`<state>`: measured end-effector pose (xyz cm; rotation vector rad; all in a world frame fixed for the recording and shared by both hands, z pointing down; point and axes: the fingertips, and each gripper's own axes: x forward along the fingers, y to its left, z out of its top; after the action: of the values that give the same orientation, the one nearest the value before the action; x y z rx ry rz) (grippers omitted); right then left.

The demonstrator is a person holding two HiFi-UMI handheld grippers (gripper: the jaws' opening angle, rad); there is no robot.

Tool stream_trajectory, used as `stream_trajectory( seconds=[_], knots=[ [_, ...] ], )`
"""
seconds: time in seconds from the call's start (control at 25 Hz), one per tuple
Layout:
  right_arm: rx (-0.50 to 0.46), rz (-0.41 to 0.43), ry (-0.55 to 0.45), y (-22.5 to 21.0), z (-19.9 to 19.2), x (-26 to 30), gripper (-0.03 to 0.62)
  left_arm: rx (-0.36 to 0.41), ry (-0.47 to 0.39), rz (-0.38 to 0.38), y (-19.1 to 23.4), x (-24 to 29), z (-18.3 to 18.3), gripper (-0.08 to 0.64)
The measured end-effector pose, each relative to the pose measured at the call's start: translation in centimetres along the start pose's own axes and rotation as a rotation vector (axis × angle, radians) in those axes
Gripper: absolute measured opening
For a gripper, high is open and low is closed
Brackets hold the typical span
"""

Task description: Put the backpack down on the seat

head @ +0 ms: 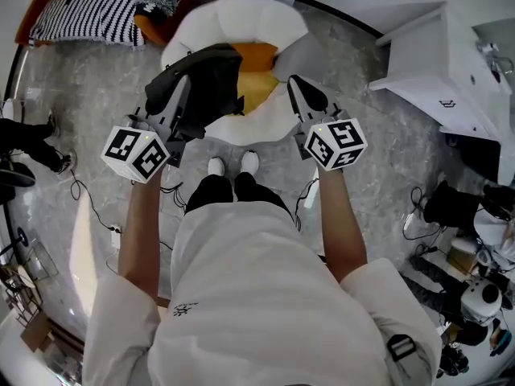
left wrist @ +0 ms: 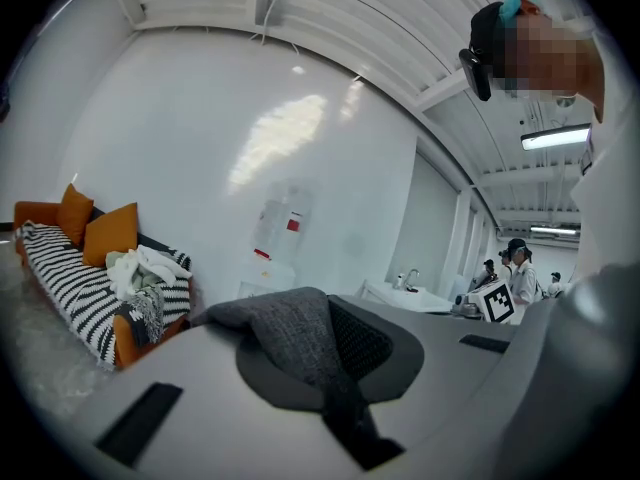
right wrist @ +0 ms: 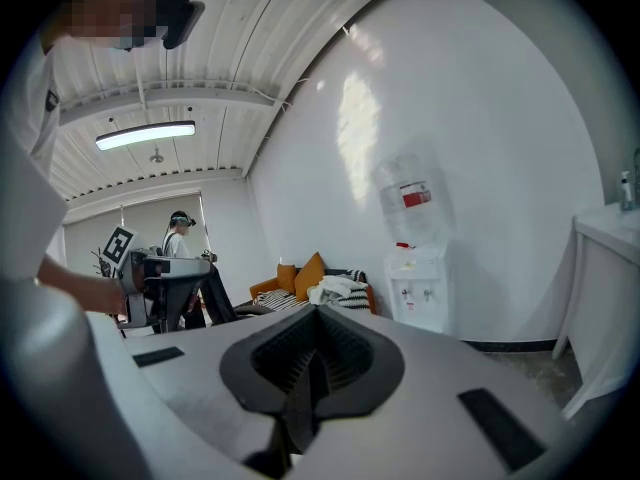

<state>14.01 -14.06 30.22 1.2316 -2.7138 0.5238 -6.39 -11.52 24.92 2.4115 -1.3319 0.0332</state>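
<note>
Head camera steeply down over seat [head: 257,119]; gripper cameras level, both facing sofa [left wrist: 70,290].

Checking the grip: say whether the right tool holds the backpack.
No, the right tool is shut with nothing between its jaws; the backpack is in the left tool.

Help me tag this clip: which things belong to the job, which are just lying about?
Job: dark grey fabric backpack, left gripper shut on it, white cushioned seat.
Lying about: black-and-white striped sofa, white water dispenser, orange cushion on the seat.
</note>
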Motion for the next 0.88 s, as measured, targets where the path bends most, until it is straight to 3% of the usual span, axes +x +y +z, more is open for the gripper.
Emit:
stream_trajectory(
  seconds=[0.88],
  knots=[
    [0.015, -0.042, 0.112, 0.0, -6.7, 6.5, 0.023, -0.112, 0.138, -0.133, 3.3, 5.8, -8.0, 0.029]
  ],
)
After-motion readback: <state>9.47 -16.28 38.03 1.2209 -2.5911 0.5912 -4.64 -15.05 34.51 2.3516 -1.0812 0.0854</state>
